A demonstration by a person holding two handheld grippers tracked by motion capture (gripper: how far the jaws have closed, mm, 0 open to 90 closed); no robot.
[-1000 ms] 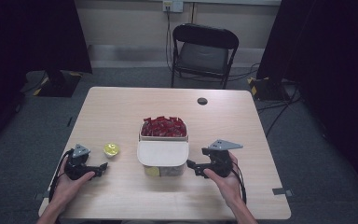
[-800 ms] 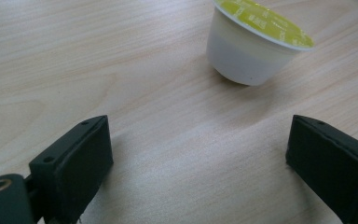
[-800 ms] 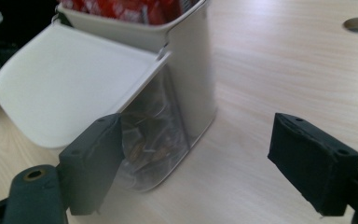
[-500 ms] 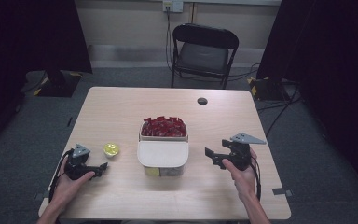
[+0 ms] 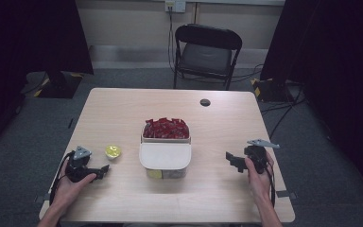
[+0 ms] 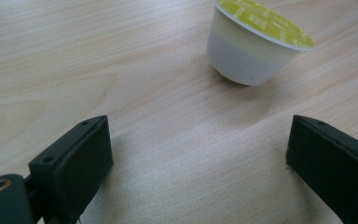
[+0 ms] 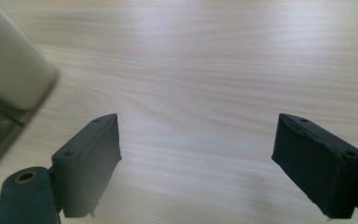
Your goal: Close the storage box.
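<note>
Rubber-padded black jaws of my right gripper (image 5: 232, 161) stand open over bare pale woodgrain counter (image 5: 217, 118), having just opened, nothing between them. My left gripper (image 5: 103, 169) gapes too, near a small tapered white cup (image 6: 254, 44) with glossy yellow foil lid. The rounded white-lidded tub (image 5: 165, 159) sits between them.

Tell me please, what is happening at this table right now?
A person sits at a wooden table with a claw in each hand. The left claw rests open on the table, pointing at a small white cup with a yellow foil lid, not touching it. The right claw, open and empty, has drawn away to the right from the lidded white container in the middle, its jaws having just opened. Behind that container stands an open box of red packets. Nothing is held.
</note>
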